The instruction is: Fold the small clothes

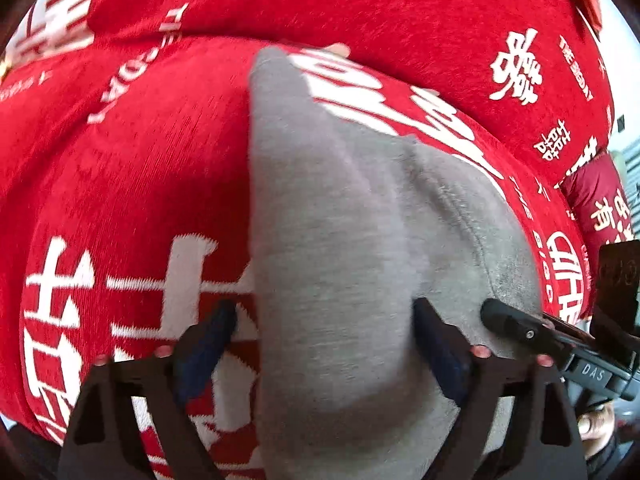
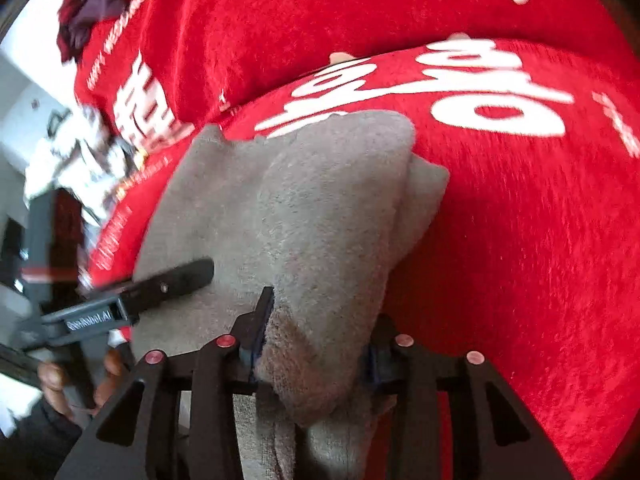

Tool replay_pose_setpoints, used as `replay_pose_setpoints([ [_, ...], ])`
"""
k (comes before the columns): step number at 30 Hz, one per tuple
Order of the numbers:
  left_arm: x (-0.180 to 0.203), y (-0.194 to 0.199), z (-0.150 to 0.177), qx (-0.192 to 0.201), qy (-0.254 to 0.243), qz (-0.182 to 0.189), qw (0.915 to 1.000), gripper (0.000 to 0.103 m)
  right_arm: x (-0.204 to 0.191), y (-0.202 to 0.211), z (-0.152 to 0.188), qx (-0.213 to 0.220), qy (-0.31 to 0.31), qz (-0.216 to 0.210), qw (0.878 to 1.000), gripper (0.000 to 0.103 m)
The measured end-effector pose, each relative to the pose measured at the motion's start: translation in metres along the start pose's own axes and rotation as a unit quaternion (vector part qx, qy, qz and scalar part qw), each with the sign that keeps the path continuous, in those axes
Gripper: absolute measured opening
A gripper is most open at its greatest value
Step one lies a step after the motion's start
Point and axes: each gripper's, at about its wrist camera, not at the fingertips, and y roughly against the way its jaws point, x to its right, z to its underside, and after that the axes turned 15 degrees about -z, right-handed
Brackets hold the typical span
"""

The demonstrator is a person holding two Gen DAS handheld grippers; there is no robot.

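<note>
A grey garment (image 1: 340,240) lies folded on a red blanket (image 1: 140,160) with white characters. In the left wrist view my left gripper (image 1: 324,332) stands open astride a long fold of it; the left pad is clear of the cloth and the right fingertip (image 1: 434,328) is against it. In the right wrist view my right gripper (image 2: 316,340) is shut on a bunched fold of the grey garment (image 2: 320,220), which fills the gap between its pads. A finger of the left gripper (image 2: 172,284) rests on the cloth to its left.
The red blanket (image 2: 520,220) fills both views. A dark maroon heap of clothes (image 2: 88,4) sits at its far left corner, with pale clutter (image 2: 76,148) beyond the edge. A maroon cushion (image 1: 600,196) lies at the right. A hand (image 2: 52,380) holds the left gripper.
</note>
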Motion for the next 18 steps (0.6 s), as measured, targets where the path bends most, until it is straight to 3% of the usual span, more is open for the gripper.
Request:
replay_pose_setpoints([
  [1, -0.003, 0.002, -0.001, -0.007, 0.003, 0.003, 1.0000, 0.091, 0.001, 0.002, -0.001, -0.004, -0.006, 0.004, 1.000, 0.059],
  [4, -0.014, 0.019, -0.005, -0.006, 0.013, -0.008, 0.9999, 0.090, -0.002, 0.019, -0.007, 0.006, -0.004, 0.024, 1.000, 0.064],
  [8, -0.020, 0.050, 0.003, 0.031, 0.001, -0.072, 0.9969, 0.090, -0.029, 0.051, -0.008, 0.034, 0.045, 0.060, 0.997, 0.068],
  [14, -0.010, 0.078, 0.027, 0.089, -0.048, -0.137, 0.9854, 0.091, -0.083, 0.052, 0.024, -0.029, 0.156, 0.041, 0.987, 0.074],
  [16, -0.014, 0.068, 0.029, 0.086, -0.039, -0.156, 0.9832, 0.091, -0.082, 0.046, 0.034, -0.036, 0.158, 0.035, 0.986, 0.074],
  [18, -0.023, 0.048, 0.030, 0.060, -0.014, -0.171, 0.9833, 0.103, -0.075, 0.035, 0.043, -0.045, 0.141, 0.023, 0.989, 0.074],
])
